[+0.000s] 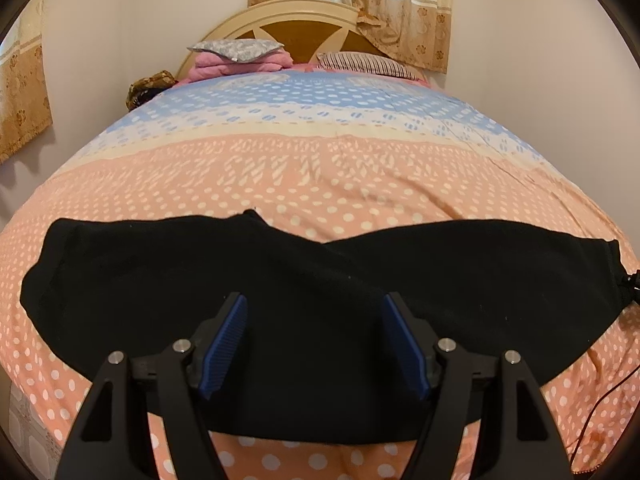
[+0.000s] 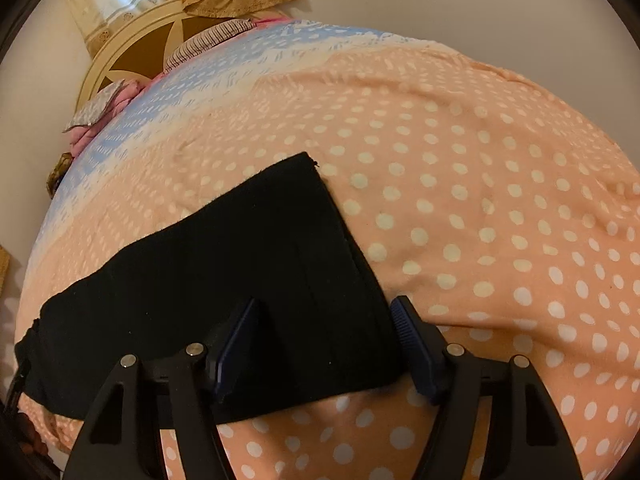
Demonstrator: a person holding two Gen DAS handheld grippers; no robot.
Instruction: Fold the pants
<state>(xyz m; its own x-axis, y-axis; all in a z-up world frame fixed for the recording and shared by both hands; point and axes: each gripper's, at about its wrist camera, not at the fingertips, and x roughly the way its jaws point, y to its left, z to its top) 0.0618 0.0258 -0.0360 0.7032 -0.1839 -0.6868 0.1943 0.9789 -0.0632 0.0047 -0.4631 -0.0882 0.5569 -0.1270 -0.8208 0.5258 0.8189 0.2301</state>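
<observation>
Pants (image 1: 160, 280): black, lying flat across the near end of the bed (image 1: 320, 168), on a peach polka-dot sheet that turns blue toward 12 o'clock. In the left wrist view we see one part overlapping the other near the middle, with a drawstring end at 3 o'clock. In the right wrist view we see a straight hemmed edge of the pants running from 12 toward 5 o'clock.

Left gripper (image 1: 315, 344): our jaws stand wide apart, nothing between the blue pads, poised over the black cloth at 6 o'clock.

Right gripper (image 2: 324, 344): jaws likewise spread, straddling the hemmed edge; one pad over the cloth, the other over bare sheet. We cannot tell whether either touches.

Headboard (image 1: 304, 20): cream and brown, at 12 o'clock, with a striped pillow (image 1: 368, 63), a grey pillow (image 1: 236, 49) on folded pink bedding, and curtains (image 1: 360, 4) behind.
</observation>
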